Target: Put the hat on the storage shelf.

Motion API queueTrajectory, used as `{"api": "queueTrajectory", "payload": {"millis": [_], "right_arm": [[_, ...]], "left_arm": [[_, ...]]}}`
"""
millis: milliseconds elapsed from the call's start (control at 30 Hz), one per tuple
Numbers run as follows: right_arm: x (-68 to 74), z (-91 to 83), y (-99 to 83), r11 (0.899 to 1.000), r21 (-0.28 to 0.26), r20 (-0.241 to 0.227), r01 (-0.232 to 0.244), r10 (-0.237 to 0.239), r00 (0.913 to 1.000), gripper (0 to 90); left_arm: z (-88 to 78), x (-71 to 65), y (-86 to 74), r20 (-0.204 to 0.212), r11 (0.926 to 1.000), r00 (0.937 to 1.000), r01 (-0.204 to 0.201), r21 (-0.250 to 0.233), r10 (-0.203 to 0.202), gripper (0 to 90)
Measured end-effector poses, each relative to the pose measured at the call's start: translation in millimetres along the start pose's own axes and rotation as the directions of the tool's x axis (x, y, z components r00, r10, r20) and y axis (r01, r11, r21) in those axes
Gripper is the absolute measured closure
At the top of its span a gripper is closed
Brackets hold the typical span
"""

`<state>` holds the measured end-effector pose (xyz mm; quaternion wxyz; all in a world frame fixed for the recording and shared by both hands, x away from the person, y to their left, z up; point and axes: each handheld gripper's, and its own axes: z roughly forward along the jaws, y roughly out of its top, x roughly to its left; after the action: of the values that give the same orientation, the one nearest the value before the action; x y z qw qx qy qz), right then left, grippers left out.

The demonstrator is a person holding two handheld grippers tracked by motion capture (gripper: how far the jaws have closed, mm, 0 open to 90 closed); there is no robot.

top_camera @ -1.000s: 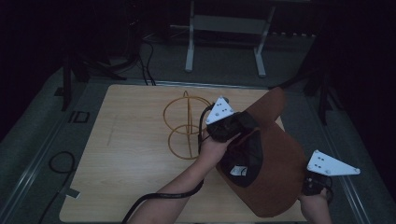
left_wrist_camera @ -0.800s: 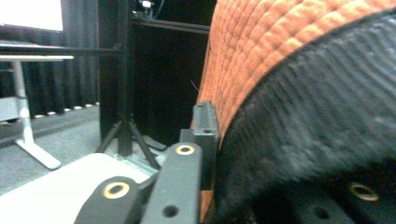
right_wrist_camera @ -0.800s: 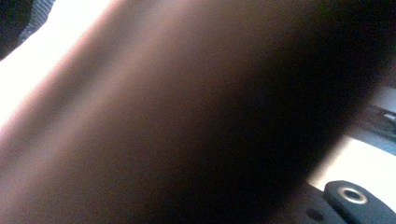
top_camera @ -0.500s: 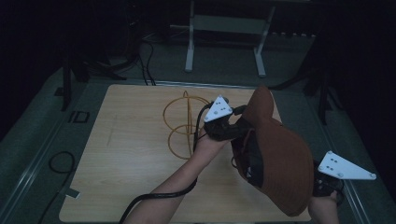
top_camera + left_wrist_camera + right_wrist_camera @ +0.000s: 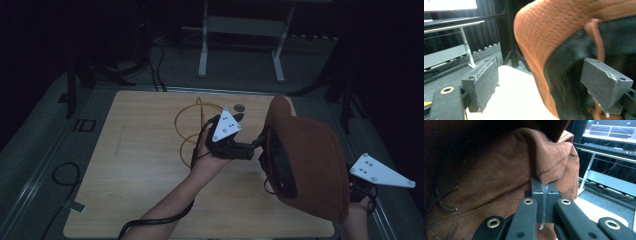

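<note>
A brown wide-brimmed hat (image 5: 310,160) with a dark lining hangs tilted over the table's right side. My right gripper (image 5: 543,188) is shut on a fold of its brown felt (image 5: 499,175); its grey plate (image 5: 380,171) shows at the lower right of the high view. My left gripper (image 5: 259,145) reaches from the table's middle to the hat's open underside. Its jaws stand open, with the hat's rim (image 5: 534,50) and dark lining between the pads (image 5: 481,82), close to the right-hand pad.
A yellow wire hoop stand (image 5: 197,125) sits on the wooden table (image 5: 140,165) just behind my left hand, and a small dark disc (image 5: 240,107) lies near the far edge. Cables trail on the floor at left, and a metal frame stands beyond the table.
The hat has swung up and to the right, turning its underside toward my left gripper. My right gripper has moved right with it. My left gripper has stayed near the middle.
</note>
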<state>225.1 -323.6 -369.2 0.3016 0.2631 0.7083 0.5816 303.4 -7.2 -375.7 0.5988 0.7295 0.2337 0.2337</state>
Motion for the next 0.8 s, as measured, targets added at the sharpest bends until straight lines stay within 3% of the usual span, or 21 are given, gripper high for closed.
{"api": "queueTrajectory", "payload": {"millis": [100, 233, 400, 600, 633, 667, 800], "right_arm": [[-3.2, 3.2, 4.7, 1.0, -0.008, 0.016, 0.009, -0.009, 0.9998, 90.0], [-6.7, 7.8, 11.6, 1.0, -0.009, 0.036, 0.011, -0.011, 0.9993, 90.0], [-16.9, 20.5, 26.9, 1.0, -0.027, 0.054, 0.01, -0.009, 0.9985, 90.0], [-22.5, 48.7, 45.3, 1.0, -0.014, 0.063, 0.023, -0.022, 0.9978, 90.0], [-23.3, 53.2, 47.7, 1.0, -0.013, 0.064, 0.024, -0.023, 0.9977, 90.0], [-23.9, 57.7, 49.8, 1.0, -0.013, 0.068, 0.023, -0.022, 0.9975, 89.9], [-27.3, 70.8, 54.3, 1.0, -0.015, 0.067, 0.02, -0.019, 0.9976, 89.9]], "left_arm": [[-10.3, 0.8, 0.7, -0.011, 1.0, 0.9999, 0.002, 0.0, -0.002, 15.8], [-34.2, 1.9, -2.4, -0.044, 0.9994, 0.9986, -0.031, 0.013, 0.031, 15.0], [-63.5, 9.9, -14.8, -0.066, 0.9996, 0.9978, 0.001, 0.029, 0.001, 14.9], [-94.3, 17.4, -47.3, -0.13, 0.9985, 0.9914, 0.015, 0.053, -0.008, 12.6], [-103.4, 19.8, -60.0, -0.147, 0.9979, 0.9888, 0.035, 0.055, -0.027, 12.6], [-103.4, 19.8, -60.0, -0.147, 0.9979, 0.9888, 0.035, 0.055, -0.027, 12.6], [-120.8, 21.6, -86.3, -0.185, 0.9943, 0.9817, 0.062, 0.087, -0.045, 12.6]]}}
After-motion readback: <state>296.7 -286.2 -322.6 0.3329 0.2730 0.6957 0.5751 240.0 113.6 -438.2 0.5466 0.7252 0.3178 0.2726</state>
